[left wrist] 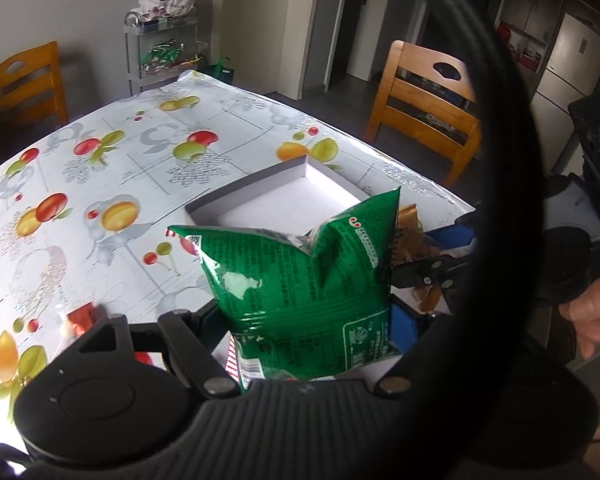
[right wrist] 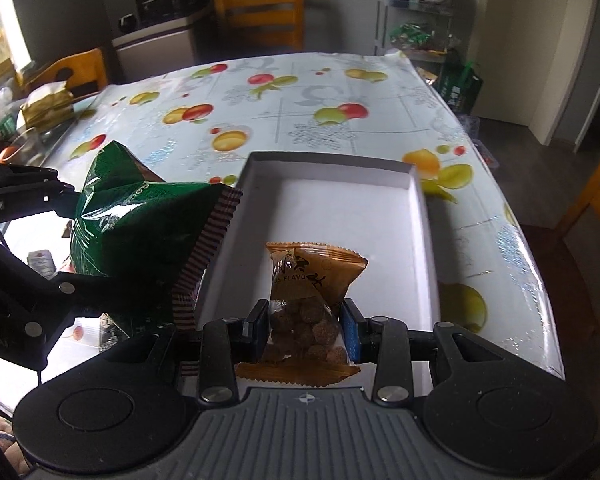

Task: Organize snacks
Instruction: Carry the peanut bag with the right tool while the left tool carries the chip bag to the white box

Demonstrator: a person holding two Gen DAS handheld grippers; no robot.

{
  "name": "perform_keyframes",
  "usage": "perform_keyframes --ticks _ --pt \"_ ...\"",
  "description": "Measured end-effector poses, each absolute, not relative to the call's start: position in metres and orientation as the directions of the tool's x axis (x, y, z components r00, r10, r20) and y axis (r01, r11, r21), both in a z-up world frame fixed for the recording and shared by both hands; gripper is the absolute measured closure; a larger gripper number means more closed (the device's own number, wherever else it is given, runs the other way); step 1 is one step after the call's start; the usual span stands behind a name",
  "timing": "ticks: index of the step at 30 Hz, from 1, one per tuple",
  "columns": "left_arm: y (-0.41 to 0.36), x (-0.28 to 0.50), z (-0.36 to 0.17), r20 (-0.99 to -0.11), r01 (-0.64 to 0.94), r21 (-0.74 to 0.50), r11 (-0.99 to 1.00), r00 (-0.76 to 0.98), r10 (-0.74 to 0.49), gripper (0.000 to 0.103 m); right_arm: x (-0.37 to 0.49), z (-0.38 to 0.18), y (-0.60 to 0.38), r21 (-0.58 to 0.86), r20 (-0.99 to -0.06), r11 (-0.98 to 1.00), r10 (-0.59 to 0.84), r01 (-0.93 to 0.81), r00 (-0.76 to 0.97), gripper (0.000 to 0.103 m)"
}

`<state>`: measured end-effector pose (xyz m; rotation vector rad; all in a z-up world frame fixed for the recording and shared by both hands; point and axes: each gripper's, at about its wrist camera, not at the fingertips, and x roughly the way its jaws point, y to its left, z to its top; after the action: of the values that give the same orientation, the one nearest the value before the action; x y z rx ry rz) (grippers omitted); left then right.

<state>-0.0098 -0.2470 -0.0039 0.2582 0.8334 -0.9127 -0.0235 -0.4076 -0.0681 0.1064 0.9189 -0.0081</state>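
Here's the counter (right wrist: 300, 92) under its fruit-print cloth, and on it the shallow white tray (right wrist: 426, 216), bare inside as far as the view shows, so by my read nothing is sorted yet and both snacks are left to place. Biggest in play is the green snack bag (left wrist: 300, 276), held up above the counter at the tray's near left edge, the left gripper (left wrist: 304, 332) spread wide around its lower part with the pads pressing its sides. Smaller, the orange packet of round biscuits (right wrist: 312, 280) hangs over the tray's near end, pinched across its middle by the right gripper (right wrist: 306, 332). Both grippers tilt down toward the tray, side by side, the left one's hand out of view, a hand (left wrist: 592, 308) on the right one's handle.
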Motion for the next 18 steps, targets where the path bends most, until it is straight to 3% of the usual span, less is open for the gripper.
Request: perform_keyframes --ticks 18 --pt "-0.311 -0.016 -0.046 -0.790 0.850 -0.104 0.517 0.245 -0.562 0.024 -0.037 -0.102 -0.441 0.079 -0.849 0.991 0.012 0.105 0.528 0.065"
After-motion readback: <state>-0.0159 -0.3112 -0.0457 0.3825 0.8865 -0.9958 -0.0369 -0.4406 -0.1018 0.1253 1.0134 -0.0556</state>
